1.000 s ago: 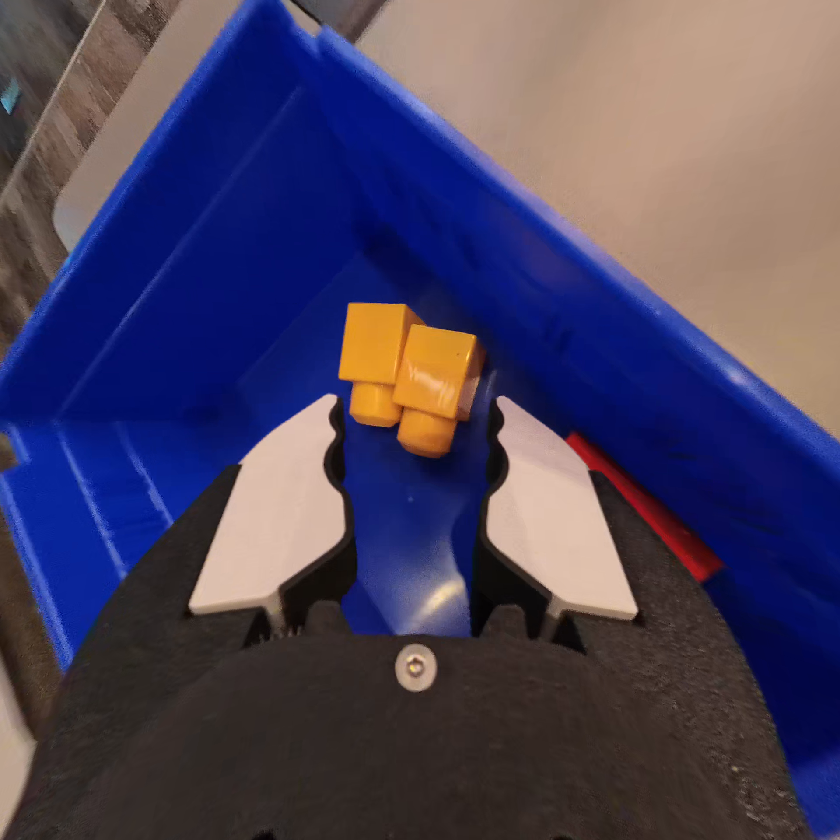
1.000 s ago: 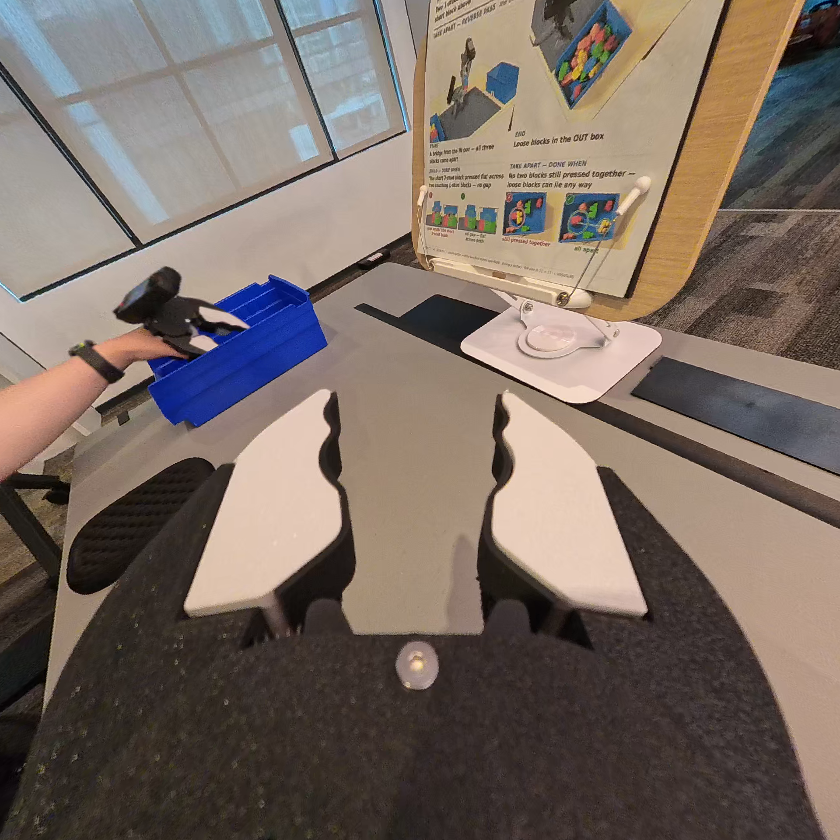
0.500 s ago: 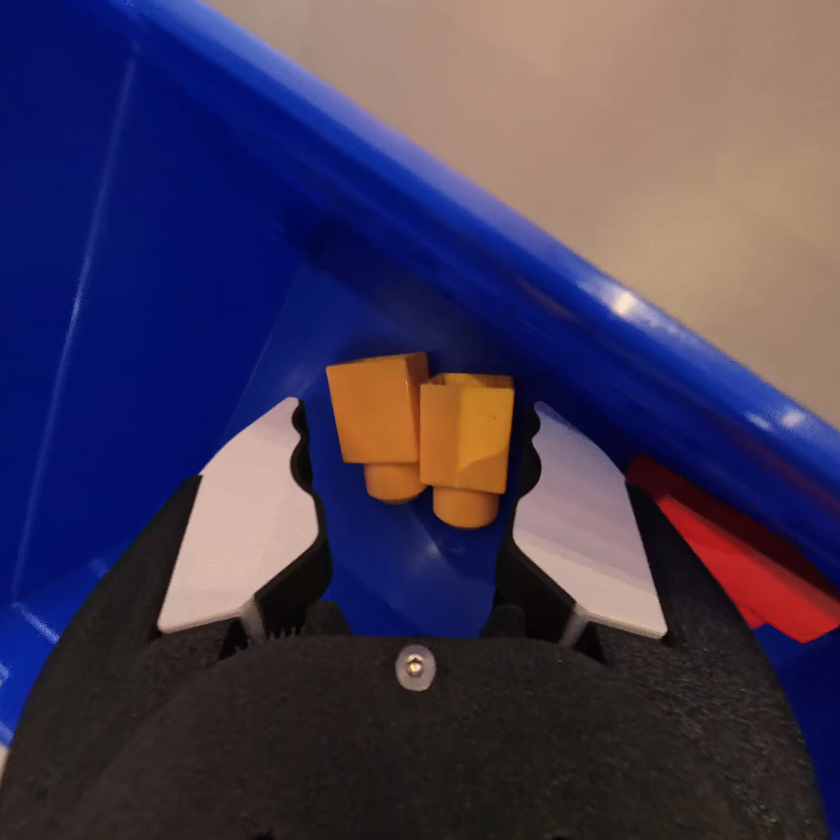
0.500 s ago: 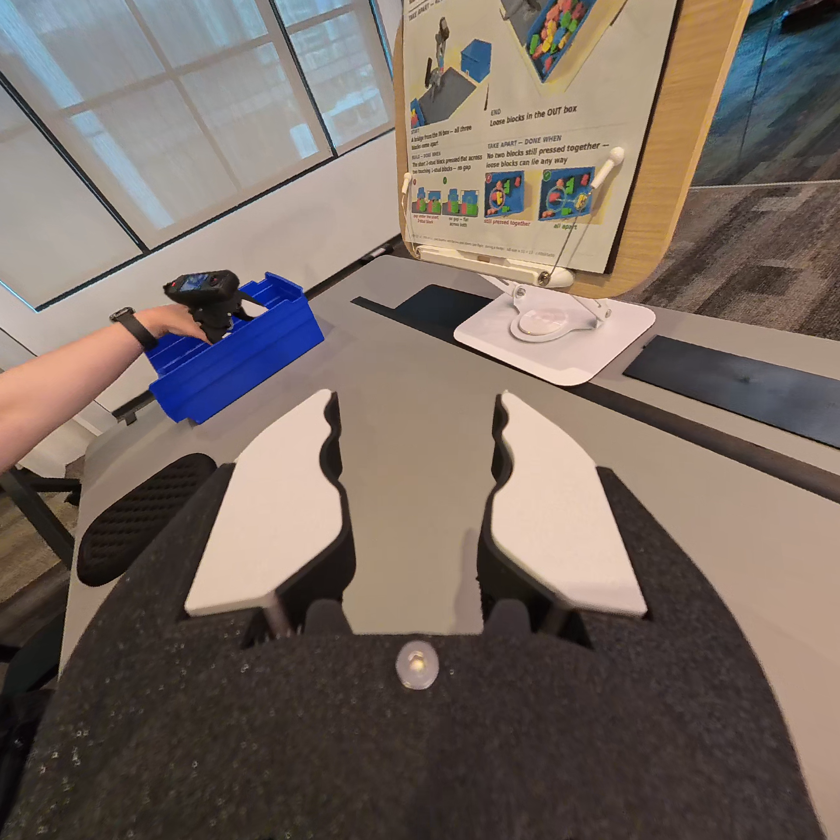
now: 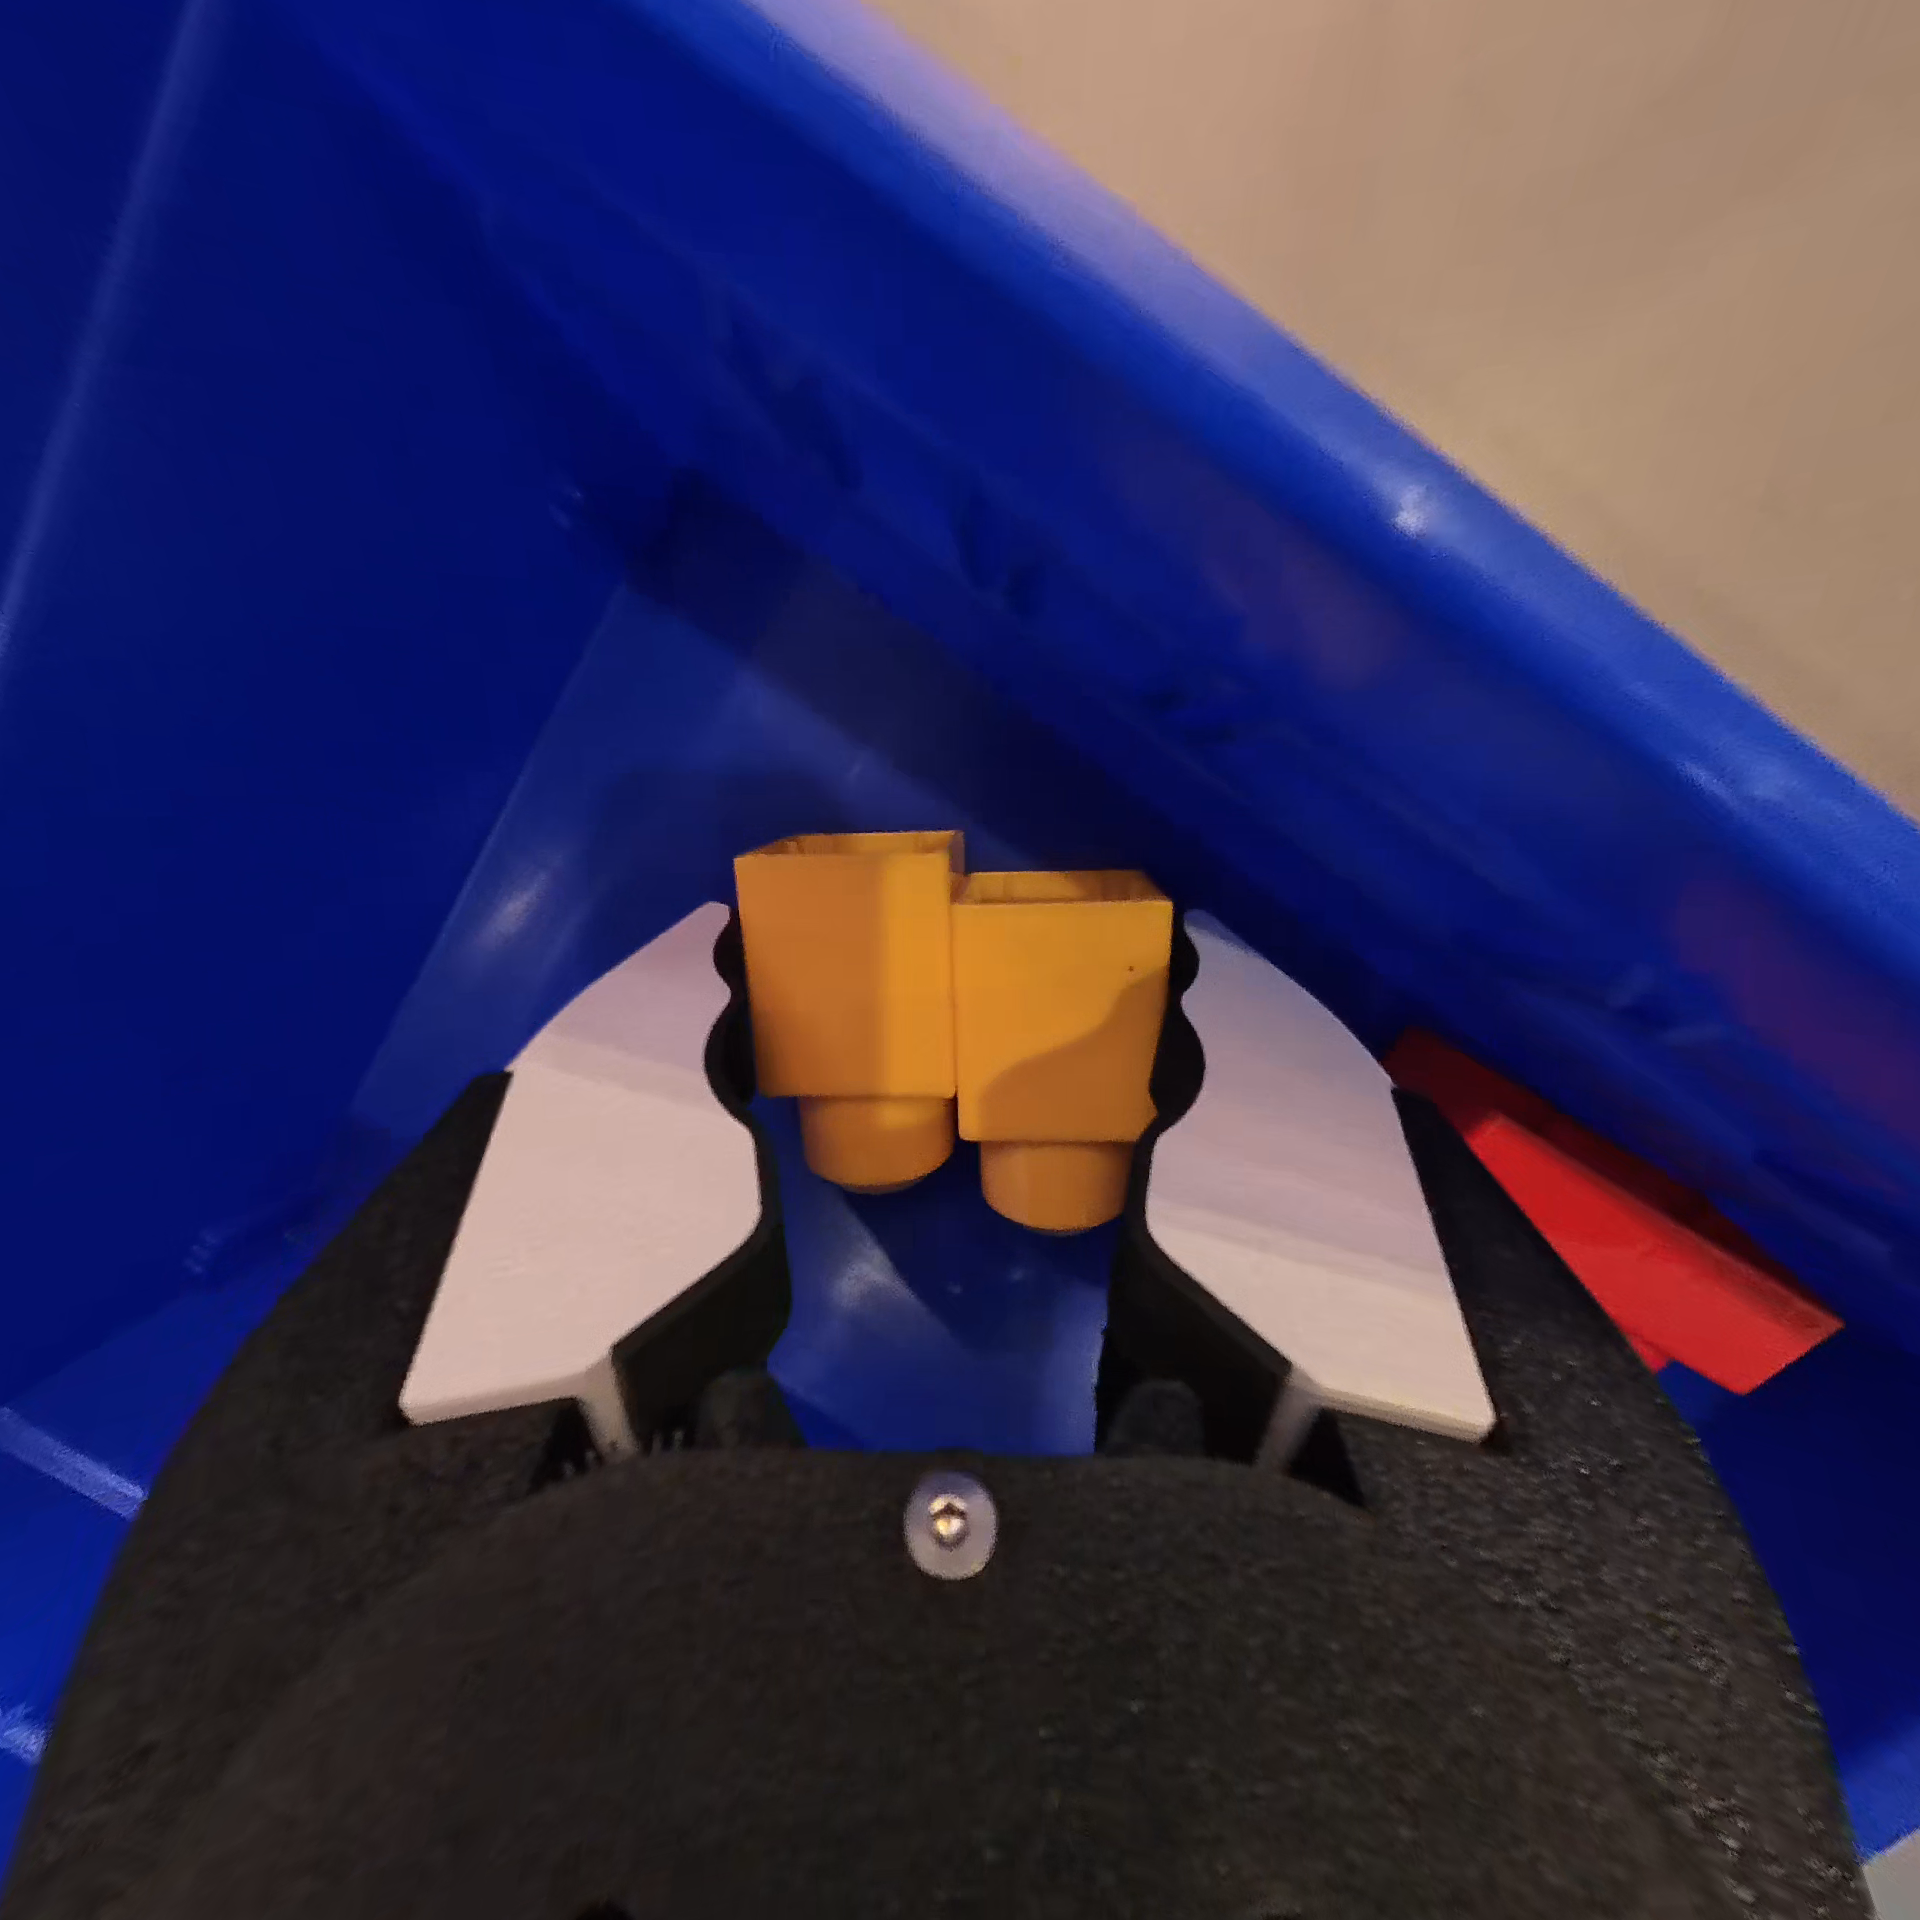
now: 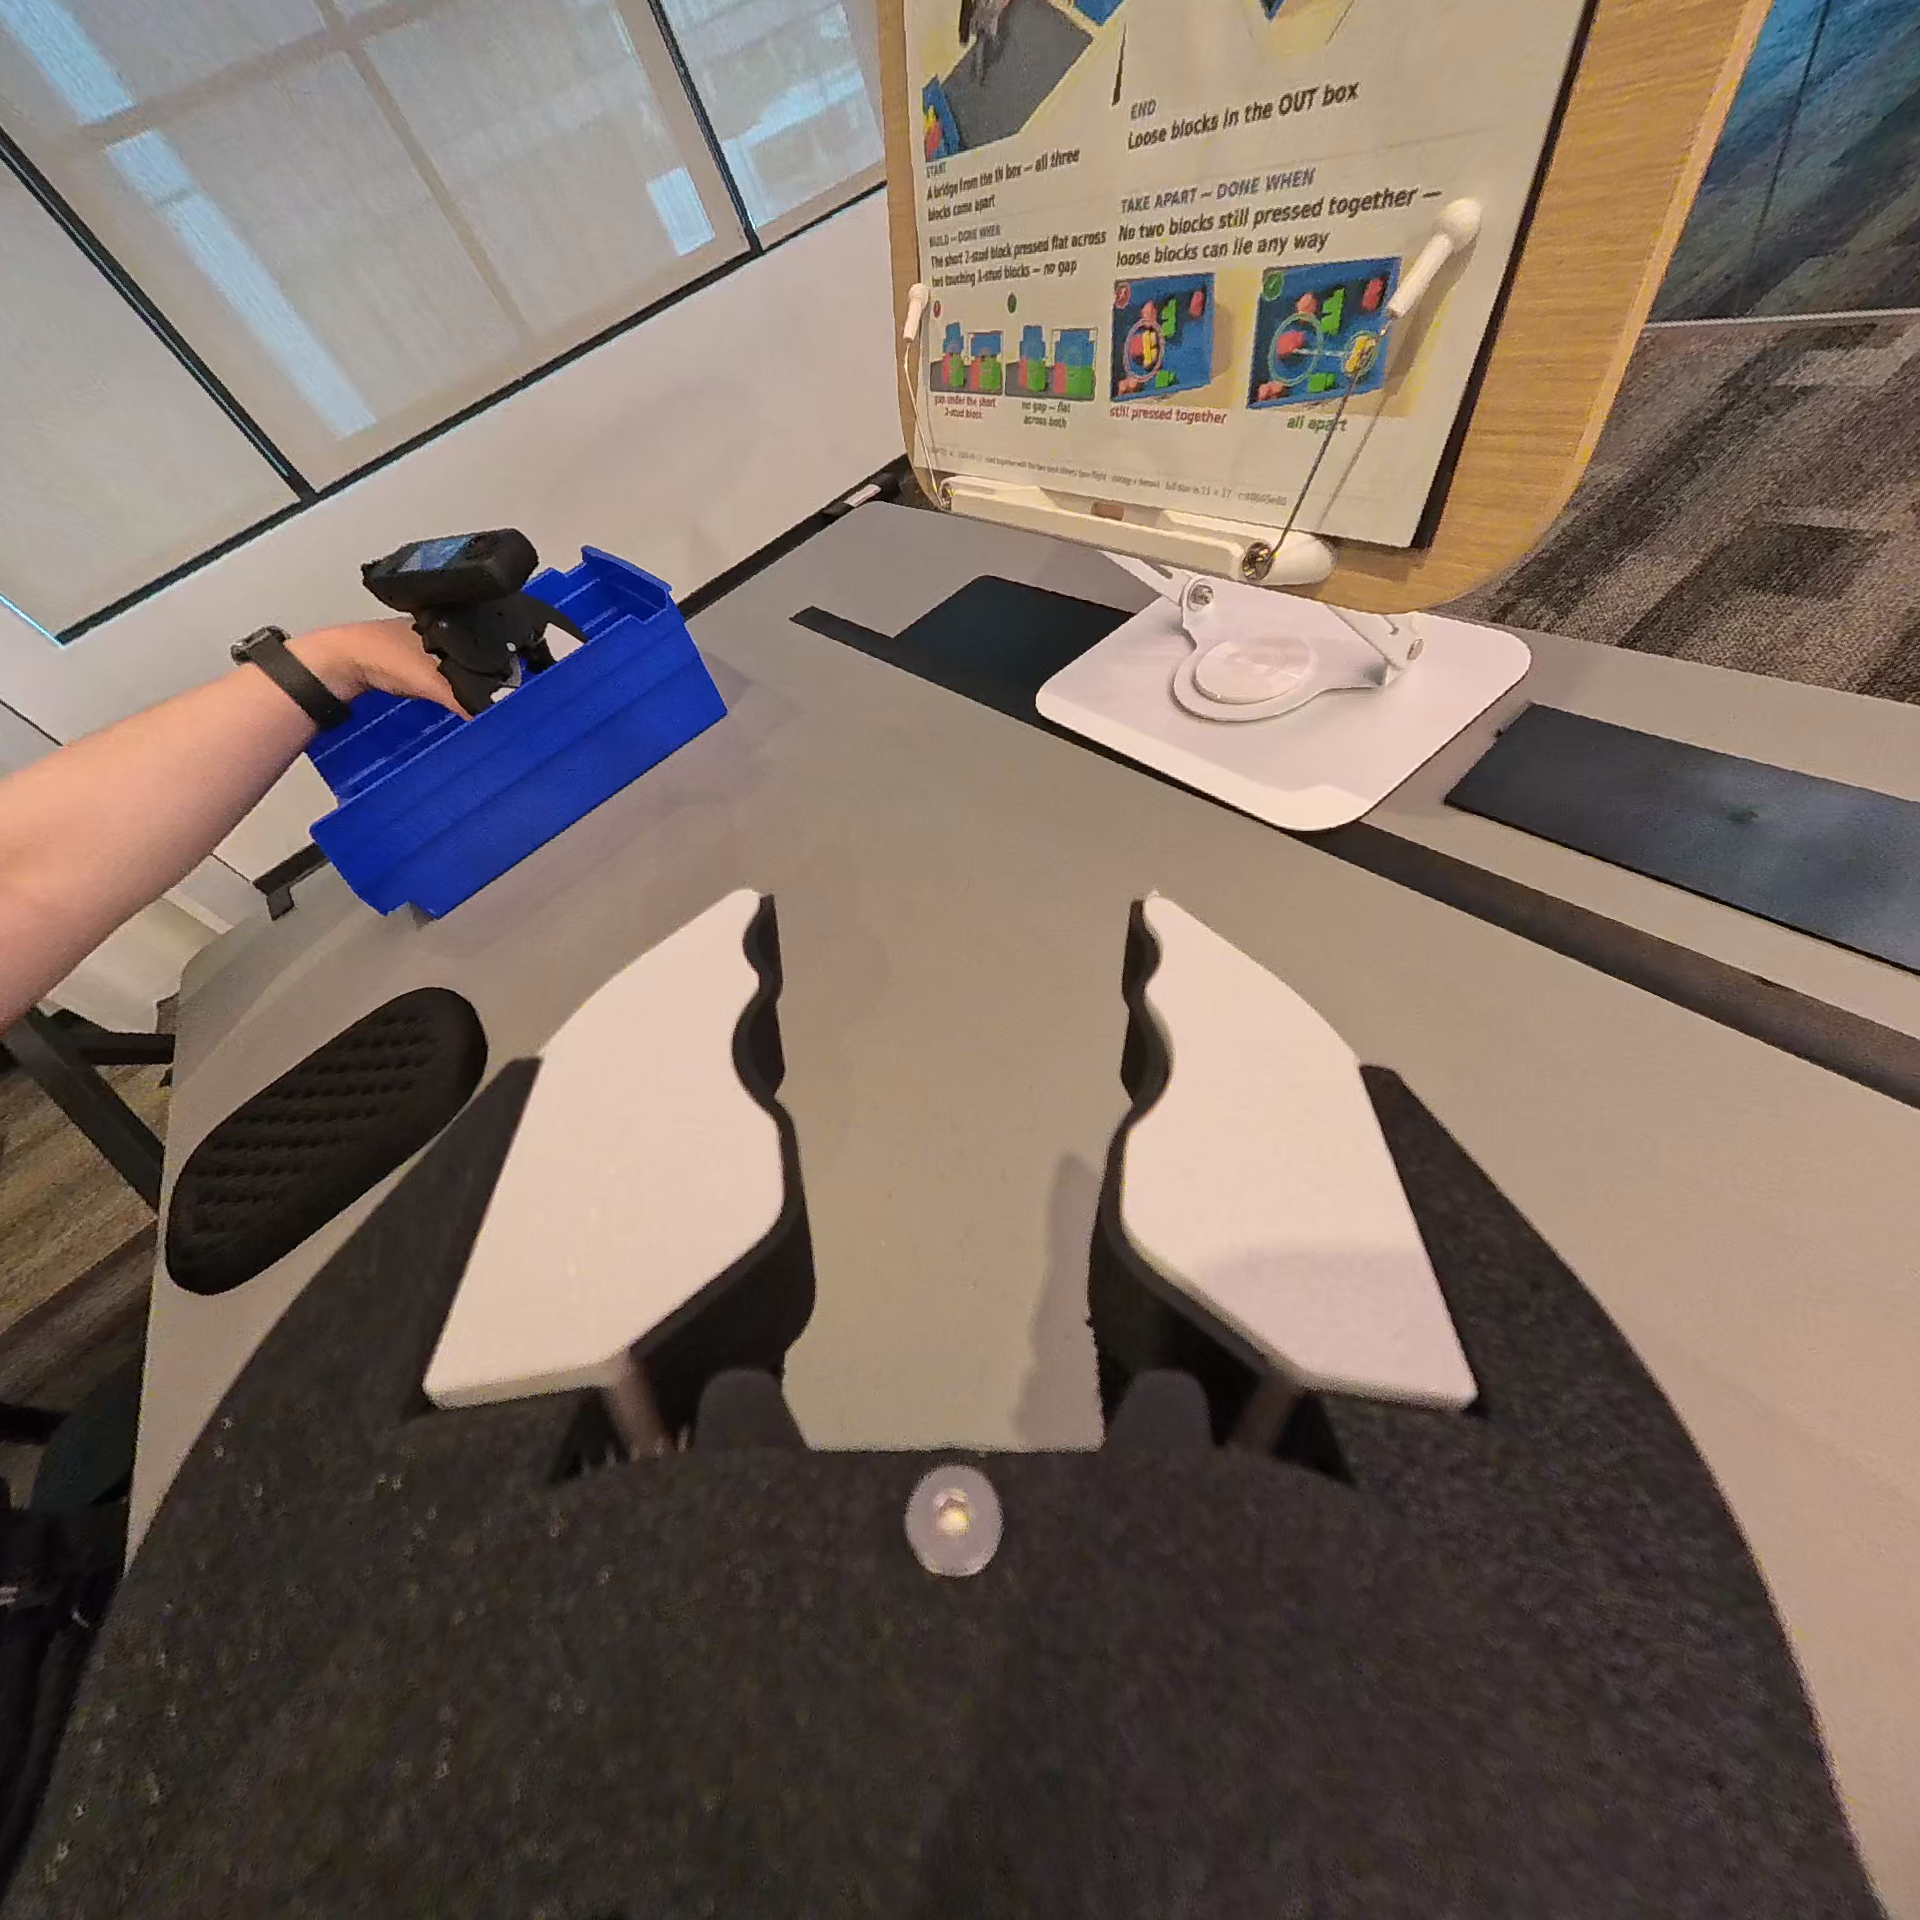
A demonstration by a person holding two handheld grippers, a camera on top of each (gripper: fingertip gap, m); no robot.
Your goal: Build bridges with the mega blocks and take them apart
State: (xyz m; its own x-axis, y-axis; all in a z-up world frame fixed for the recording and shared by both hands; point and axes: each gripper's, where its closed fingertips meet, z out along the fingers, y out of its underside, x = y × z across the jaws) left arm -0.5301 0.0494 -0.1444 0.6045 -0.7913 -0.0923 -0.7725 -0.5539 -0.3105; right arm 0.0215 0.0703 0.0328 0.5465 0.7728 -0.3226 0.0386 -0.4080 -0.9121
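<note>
Though half hidden, red block [image 5: 1621, 1236]

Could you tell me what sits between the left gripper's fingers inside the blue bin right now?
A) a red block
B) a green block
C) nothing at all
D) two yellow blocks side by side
D: in the left wrist view two yellow blocks lie side by side, studs toward the camera, between the fingers of the left gripper in the blue bin; the red block lies off to the right.
</note>
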